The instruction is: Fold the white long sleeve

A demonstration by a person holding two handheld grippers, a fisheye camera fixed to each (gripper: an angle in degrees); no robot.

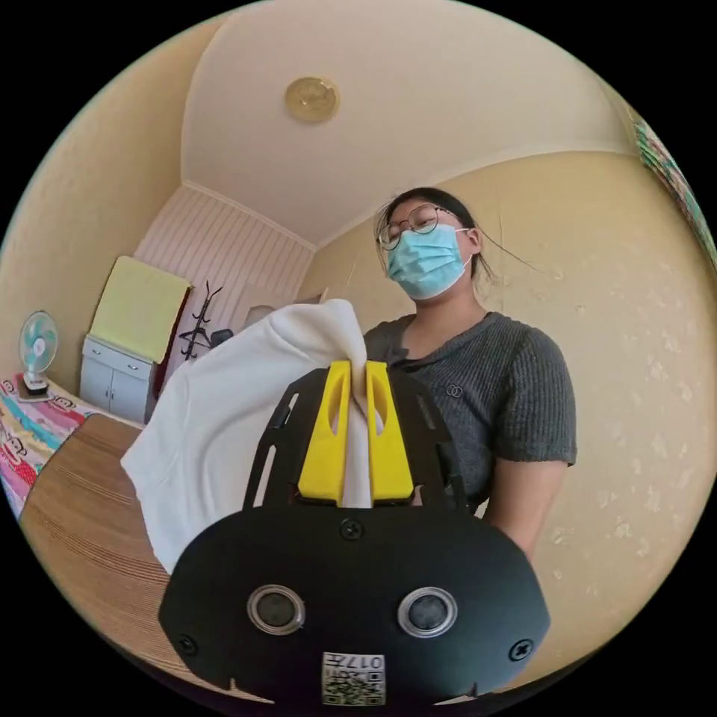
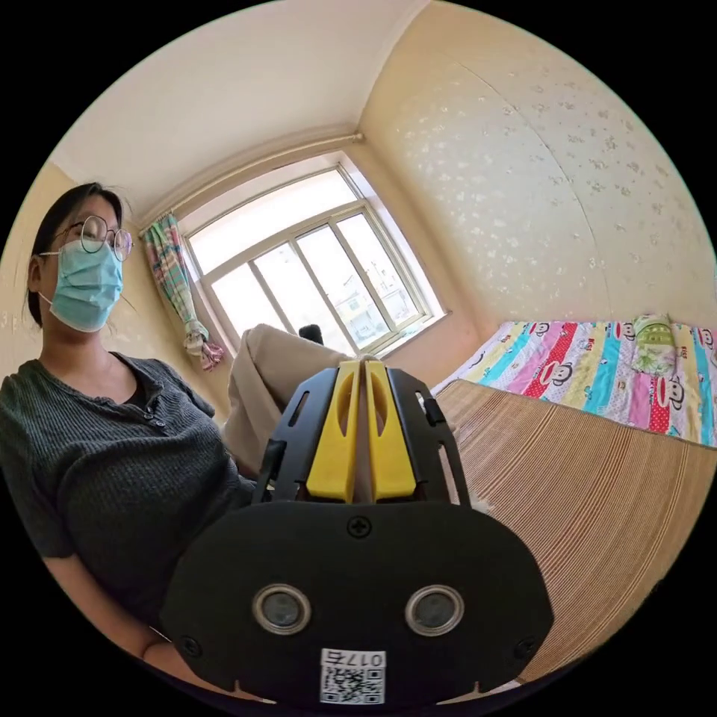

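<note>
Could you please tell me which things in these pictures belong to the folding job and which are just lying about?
Belong to the job:
- white garment, lifted up
- left tool, shut on the garment
- right tool, jaws closed on cloth
- wooden surface

Just lying about:
- small fan
- grey cabinet
- coat rack
- patterned bedspread
- curtain

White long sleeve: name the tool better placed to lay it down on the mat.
Left, probably. The left tool is shut on the white long sleeve, which hangs above the mat. The right tool is shut too; cloth behind it is shaded, its grip unclear.
</note>
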